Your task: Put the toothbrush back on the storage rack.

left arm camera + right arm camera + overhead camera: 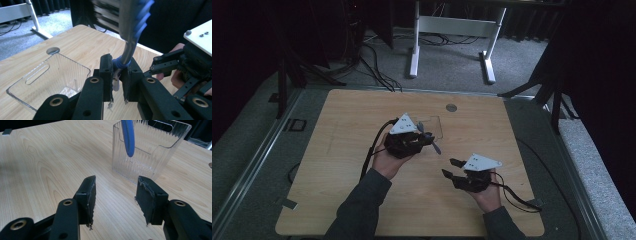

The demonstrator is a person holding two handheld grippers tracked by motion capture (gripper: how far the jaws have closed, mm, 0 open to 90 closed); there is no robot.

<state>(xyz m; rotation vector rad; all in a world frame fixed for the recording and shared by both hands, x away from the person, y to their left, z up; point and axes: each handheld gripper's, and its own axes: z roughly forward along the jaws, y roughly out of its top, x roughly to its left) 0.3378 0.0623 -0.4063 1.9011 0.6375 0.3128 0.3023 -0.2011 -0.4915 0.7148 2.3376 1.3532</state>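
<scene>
My left gripper (424,139) (119,68) is shut on a toothbrush (132,22) with a grey neck and blue bristles. Its head stands above the jaws in the left gripper view. In the right gripper view the blue tip of the toothbrush (128,137) hangs in front of a clear ribbed plastic container (150,150). That container (433,125) (50,75) sits on the wooden table (352,190), just behind the left gripper. My right gripper (451,167) (115,197) stands open nearer the front right, low over the bare wood, with nothing between its jaws.
A round cable hole (451,107) lies near the table's far edge. Beyond the table a white desk frame (452,27) stands on grey carpet among cables (372,65). Bare wood stretches across the table's left side and front.
</scene>
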